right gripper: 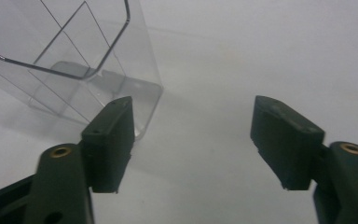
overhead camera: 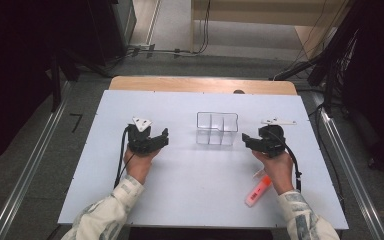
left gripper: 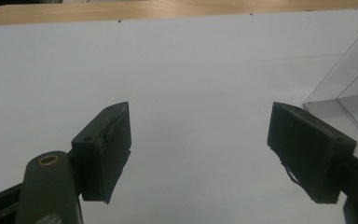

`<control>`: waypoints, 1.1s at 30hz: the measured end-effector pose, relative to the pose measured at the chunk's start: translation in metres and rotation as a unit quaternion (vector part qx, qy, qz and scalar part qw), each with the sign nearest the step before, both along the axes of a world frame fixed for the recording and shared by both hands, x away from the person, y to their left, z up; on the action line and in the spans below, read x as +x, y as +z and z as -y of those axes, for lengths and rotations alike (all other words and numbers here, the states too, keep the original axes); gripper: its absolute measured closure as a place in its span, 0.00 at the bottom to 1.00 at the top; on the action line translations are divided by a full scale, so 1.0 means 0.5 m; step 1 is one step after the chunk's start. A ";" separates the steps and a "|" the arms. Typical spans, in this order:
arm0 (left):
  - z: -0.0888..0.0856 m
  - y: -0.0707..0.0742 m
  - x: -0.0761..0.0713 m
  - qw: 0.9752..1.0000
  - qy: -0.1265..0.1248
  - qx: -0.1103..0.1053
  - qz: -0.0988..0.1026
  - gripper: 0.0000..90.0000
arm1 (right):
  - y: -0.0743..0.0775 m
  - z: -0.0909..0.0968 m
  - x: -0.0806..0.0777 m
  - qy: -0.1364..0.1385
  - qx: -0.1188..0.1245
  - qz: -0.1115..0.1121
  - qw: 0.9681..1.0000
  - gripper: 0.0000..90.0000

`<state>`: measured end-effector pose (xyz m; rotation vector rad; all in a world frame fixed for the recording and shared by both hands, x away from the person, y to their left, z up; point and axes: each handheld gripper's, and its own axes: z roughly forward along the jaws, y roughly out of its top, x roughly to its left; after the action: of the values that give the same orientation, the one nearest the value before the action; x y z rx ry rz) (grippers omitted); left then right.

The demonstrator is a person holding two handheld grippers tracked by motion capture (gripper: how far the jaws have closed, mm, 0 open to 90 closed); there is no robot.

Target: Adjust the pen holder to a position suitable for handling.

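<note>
A clear plastic box (overhead camera: 217,128) with inner dividers stands in the middle of the white table (overhead camera: 190,190). My left gripper (overhead camera: 161,138) rests to its left, jaws wide apart and empty. In the left gripper view the left gripper (left gripper: 198,149) frames bare table, with the box (left gripper: 349,98) at the right edge. My right gripper (overhead camera: 246,140) sits to the right of the box, also open with nothing held. In the right gripper view the right gripper (right gripper: 193,140) has the box (right gripper: 74,56) just beyond its left jaw. An orange-pink marker (overhead camera: 258,190) lies by the right wrist.
A wooden strip (overhead camera: 202,84) runs along the table's far edge. Metal floor rails (overhead camera: 30,170) flank the table on both sides. Cables (overhead camera: 170,51) trail on the floor beyond the table. Dark equipment stands at both far corners.
</note>
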<state>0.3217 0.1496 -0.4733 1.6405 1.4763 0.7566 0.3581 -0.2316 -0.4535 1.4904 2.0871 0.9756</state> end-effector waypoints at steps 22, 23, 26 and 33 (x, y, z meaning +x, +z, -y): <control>-0.104 -0.013 -0.040 0.999 0.047 -0.001 -0.002 0.23 | -0.019 0.099 -0.082 -0.121 0.027 -0.020 0.992 0.19; -0.104 -0.013 -0.040 0.999 0.046 0.000 -0.002 0.23 | -0.022 0.100 -0.085 -0.122 0.028 -0.022 0.992 0.20; -0.104 -0.014 -0.041 0.999 0.045 0.003 -0.003 0.23 | -0.029 0.096 -0.093 -0.138 0.024 -0.025 0.990 0.22; -0.105 -0.015 -0.039 0.999 0.046 0.001 -0.003 0.23 | -0.042 0.099 -0.102 -0.155 0.023 -0.034 0.987 0.31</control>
<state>0.3020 0.2024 -0.4809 1.5869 1.5644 0.8042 0.3072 -0.2812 -0.4745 1.8269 1.8111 0.8678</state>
